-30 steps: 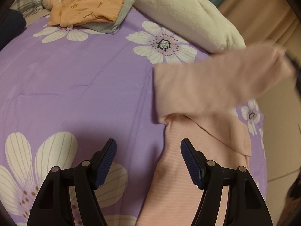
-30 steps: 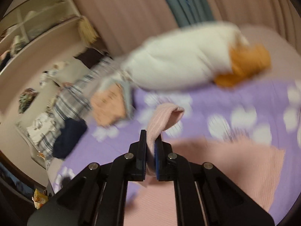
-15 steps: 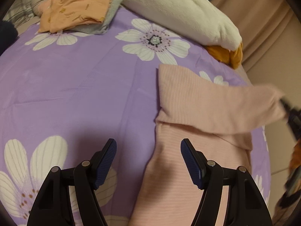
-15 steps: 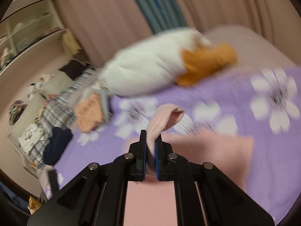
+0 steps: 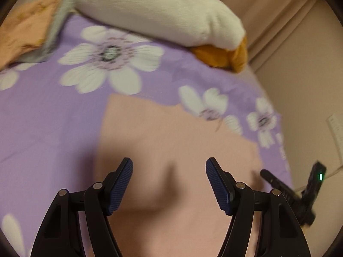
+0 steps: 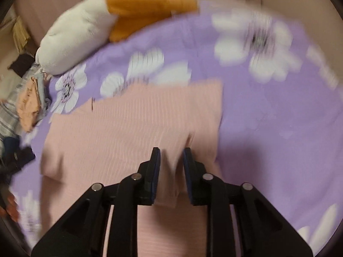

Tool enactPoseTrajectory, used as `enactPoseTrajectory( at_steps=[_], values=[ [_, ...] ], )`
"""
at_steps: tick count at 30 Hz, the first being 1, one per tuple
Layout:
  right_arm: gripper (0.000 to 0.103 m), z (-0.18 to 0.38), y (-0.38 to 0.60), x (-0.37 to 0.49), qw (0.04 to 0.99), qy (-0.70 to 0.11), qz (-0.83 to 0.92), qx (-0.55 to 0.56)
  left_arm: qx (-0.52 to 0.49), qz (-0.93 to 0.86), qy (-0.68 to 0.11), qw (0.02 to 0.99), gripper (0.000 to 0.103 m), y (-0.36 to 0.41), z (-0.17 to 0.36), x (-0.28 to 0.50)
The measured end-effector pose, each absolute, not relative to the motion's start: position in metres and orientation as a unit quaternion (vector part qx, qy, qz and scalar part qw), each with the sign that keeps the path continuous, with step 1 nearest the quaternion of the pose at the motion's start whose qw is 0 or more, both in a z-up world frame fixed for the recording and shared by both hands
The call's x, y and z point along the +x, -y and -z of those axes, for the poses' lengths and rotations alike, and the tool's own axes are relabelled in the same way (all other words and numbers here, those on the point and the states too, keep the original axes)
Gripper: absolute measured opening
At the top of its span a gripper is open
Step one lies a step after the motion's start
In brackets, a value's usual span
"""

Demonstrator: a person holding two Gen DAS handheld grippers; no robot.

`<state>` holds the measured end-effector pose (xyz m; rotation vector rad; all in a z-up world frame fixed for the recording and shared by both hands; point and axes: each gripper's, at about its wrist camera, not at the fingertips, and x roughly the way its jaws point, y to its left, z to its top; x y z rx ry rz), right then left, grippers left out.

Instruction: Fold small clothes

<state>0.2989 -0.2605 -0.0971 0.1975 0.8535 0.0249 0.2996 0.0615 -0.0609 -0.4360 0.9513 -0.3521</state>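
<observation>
As the right gripper was opening around the pink garment's fold on the bedsheet and the left gripper hovered open above, the flap risked springing back.

Home bedroom, on a bed.
Purple bedsheet with white flower print fills both views; white plush pillow with an orange cushion under its end at top. Beige curtains upper right, folded clothes pile upper left, more laundry heaped at left edge of right wrist view.
</observation>
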Motion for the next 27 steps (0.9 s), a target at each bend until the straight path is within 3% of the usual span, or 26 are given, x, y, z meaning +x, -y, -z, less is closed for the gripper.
enactPoseTrajectory(
  at_steps=[3,10,13,14,18,19,24,27],
  values=[
    [0.024,0.08,0.254,0.297,0.919,-0.373,-0.068,0.108,-0.233,0.196,-0.455,0.837,0.069,-0.05,0.069,0.319],
    [0.021,0.119,0.243,0.326,0.883,-0.429,-0.127,0.142,-0.255,0.128,-0.465,0.838,0.062,-0.064,0.108,0.351],
    [0.008,0.137,0.249,0.328,0.879,-0.444,-0.111,0.135,-0.246,0.115,-0.463,0.844,0.042,-0.073,0.117,0.352],
    [0.002,0.136,0.249,0.329,0.881,-0.442,-0.108,0.134,-0.245,0.117,-0.461,0.845,0.042,-0.075,0.117,0.352],
    [0.002,0.139,0.254,0.329,0.873,-0.444,-0.115,0.165,-0.27,0.107,-0.463,0.837,0.043,-0.089,0.112,0.35],
    [0.004,0.137,0.256,0.324,0.872,-0.444,-0.116,0.174,-0.265,0.087,-0.463,0.841,0.048,-0.094,0.11,0.349],
    [0.018,0.118,0.272,0.298,0.879,-0.424,-0.105,0.189,-0.265,0.087,-0.469,0.838,0.049,-0.122,0.102,0.322],
    [0.033,0.106,0.287,0.272,0.883,-0.414,-0.105,0.196,-0.261,0.102,-0.471,0.837,0.056,-0.133,0.097,0.287]
  ],
)
